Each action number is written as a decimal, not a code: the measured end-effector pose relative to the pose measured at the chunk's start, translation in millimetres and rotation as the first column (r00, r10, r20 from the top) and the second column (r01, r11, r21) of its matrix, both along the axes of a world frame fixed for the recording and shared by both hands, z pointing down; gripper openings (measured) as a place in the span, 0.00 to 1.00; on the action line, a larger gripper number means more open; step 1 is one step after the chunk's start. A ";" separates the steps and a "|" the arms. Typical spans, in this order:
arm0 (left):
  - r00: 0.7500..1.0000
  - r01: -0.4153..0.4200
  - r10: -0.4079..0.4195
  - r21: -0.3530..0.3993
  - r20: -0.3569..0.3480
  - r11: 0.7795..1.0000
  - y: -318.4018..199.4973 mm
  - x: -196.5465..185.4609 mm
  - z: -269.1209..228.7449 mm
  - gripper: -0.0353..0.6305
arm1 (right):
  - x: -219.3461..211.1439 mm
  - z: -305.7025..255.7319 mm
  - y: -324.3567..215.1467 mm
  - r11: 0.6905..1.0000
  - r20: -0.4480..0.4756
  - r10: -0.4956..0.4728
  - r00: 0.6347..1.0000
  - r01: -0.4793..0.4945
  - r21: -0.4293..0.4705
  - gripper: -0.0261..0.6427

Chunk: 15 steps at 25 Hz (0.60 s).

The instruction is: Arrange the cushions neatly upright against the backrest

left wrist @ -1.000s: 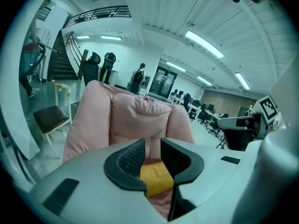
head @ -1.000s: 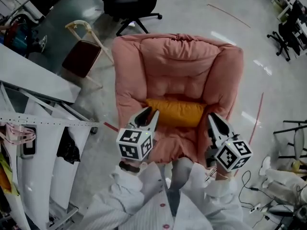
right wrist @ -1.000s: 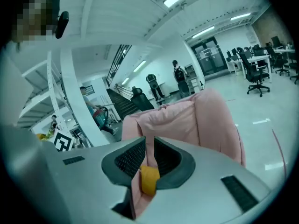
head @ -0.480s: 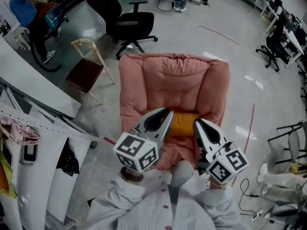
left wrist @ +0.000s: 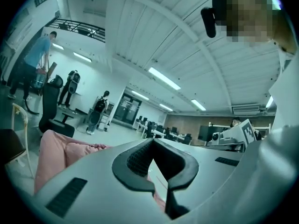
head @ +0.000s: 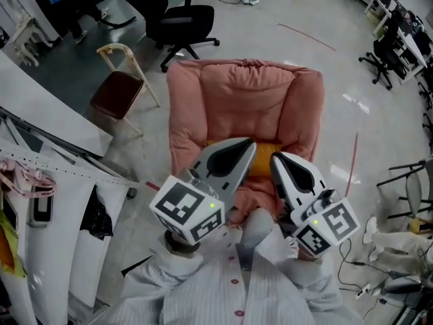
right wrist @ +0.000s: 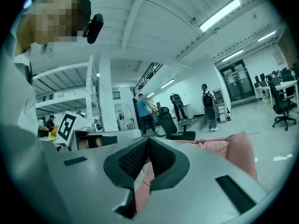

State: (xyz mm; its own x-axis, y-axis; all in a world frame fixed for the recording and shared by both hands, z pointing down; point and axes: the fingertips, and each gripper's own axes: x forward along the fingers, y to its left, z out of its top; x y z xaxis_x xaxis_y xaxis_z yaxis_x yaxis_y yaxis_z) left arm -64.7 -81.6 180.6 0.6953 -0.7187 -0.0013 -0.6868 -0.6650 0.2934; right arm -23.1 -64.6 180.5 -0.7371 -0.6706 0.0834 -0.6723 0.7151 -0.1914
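Note:
A pink armchair fills the middle of the head view. An orange cushion lies across its seat at the foot of the backrest, and only a strip of it shows between my two grippers. My left gripper is raised above the seat; its jaws have just been closing and are now shut with nothing between them. My right gripper hangs beside it, also just closed the last bit, shut and empty. Both point level over the pink armchair.
A black office chair stands behind the armchair. A wooden chair with a dark red seat is at its left, next to white panels. Cables lie on the floor at the lower right. People stand far off.
Both grippers have risen from the seat toward the head camera and now cover most of the orange cushion. The left jaws went from open to shut.

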 end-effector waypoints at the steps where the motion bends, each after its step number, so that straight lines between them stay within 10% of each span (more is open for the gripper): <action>1: 1.000 -0.010 0.011 -0.003 0.008 1.000 2.4 -0.2 1.1 0.07 | -2.1 -0.1 1.9 1.000 -0.001 -0.007 1.000 0.007 -0.002 0.06; 15: 0.999 -0.030 0.030 0.020 0.034 0.999 19.2 -6.4 -2.4 0.07 | -17.3 -9.7 15.5 0.999 -0.039 -0.035 0.999 0.036 0.031 0.06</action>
